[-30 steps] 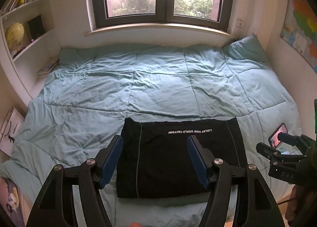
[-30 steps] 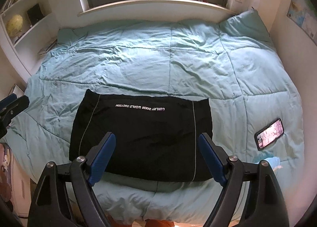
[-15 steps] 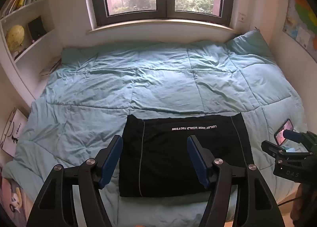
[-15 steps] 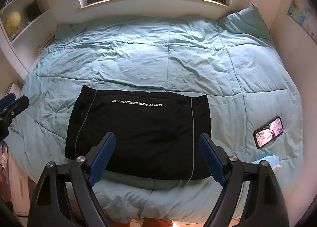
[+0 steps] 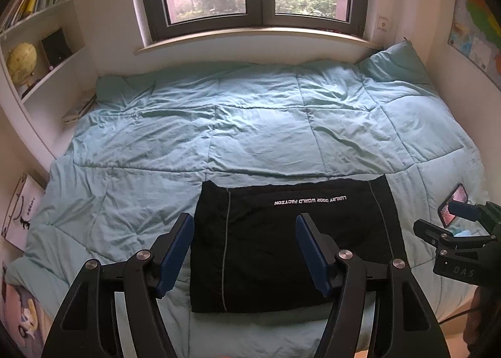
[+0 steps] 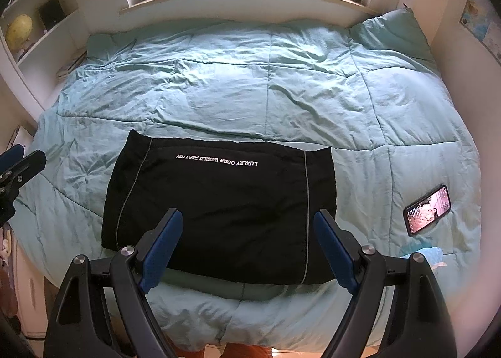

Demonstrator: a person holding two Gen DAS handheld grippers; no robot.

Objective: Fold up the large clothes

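A black garment with white lettering and thin grey side stripes lies folded into a flat rectangle near the front edge of the bed; it also shows in the right wrist view. My left gripper is open and empty, held above the garment's left half. My right gripper is open and empty, held above its front edge. Neither touches the cloth. The right gripper also shows at the right edge of the left wrist view.
A light blue quilt covers the bed under a window. A phone with a lit screen lies on the quilt right of the garment. Shelves with a globe stand on the left. A map hangs on the right wall.
Both grippers have drawn back and up from the bed, so the garment looks smaller and farther. The garment has not moved. Both stay open.
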